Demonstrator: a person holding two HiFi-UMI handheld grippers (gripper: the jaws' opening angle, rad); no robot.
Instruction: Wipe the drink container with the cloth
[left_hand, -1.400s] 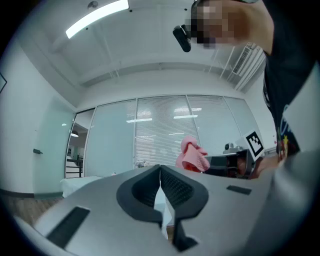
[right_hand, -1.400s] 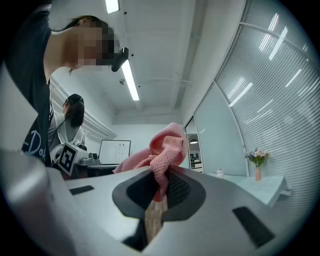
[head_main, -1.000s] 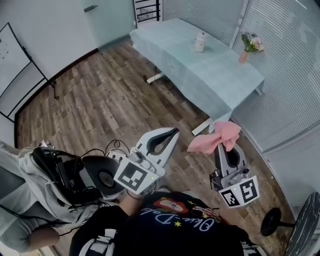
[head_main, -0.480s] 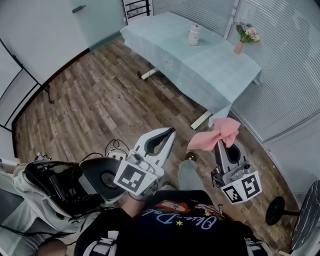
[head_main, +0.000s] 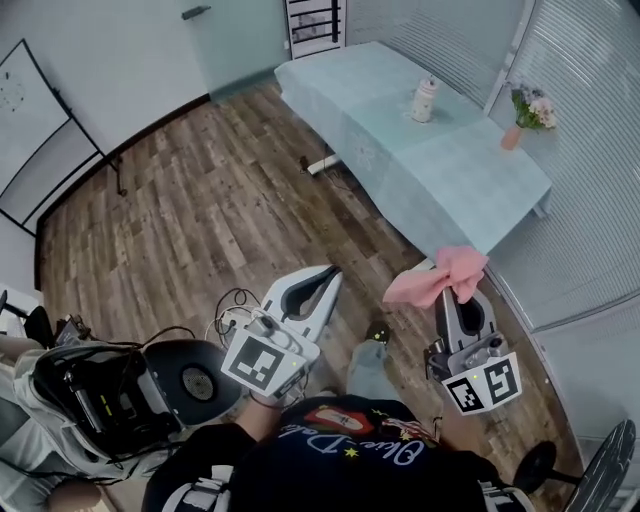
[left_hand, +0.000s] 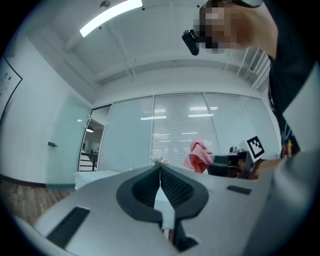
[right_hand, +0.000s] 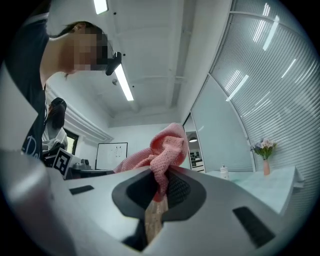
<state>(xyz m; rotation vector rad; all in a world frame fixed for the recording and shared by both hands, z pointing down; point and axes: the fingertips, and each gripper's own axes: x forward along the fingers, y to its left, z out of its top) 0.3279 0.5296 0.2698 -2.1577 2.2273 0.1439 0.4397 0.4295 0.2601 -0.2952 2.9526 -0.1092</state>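
A pink cloth (head_main: 440, 278) hangs from my right gripper (head_main: 460, 297), which is shut on it and held in the air over the wooden floor. In the right gripper view the pink cloth (right_hand: 160, 155) bunches up between the jaws. My left gripper (head_main: 328, 275) is shut with nothing in it; its jaws meet in the left gripper view (left_hand: 160, 167). The drink container (head_main: 426, 100), a small white bottle, stands far ahead on the table (head_main: 440, 180) with the pale green cover. It also shows small in the right gripper view as the bottle (right_hand: 224, 172).
A pink vase of flowers (head_main: 525, 112) stands at the table's right end. A black chair (head_main: 175, 385) and cables lie at my lower left, with a seated person (head_main: 60, 420) there. A whiteboard (head_main: 40, 130) stands at the left wall. Glass walls with blinds run along the right.
The view has shifted: the table and bottle now sit further right and lower in the head view. Both grippers keep their pose, the cloth still in the right one.
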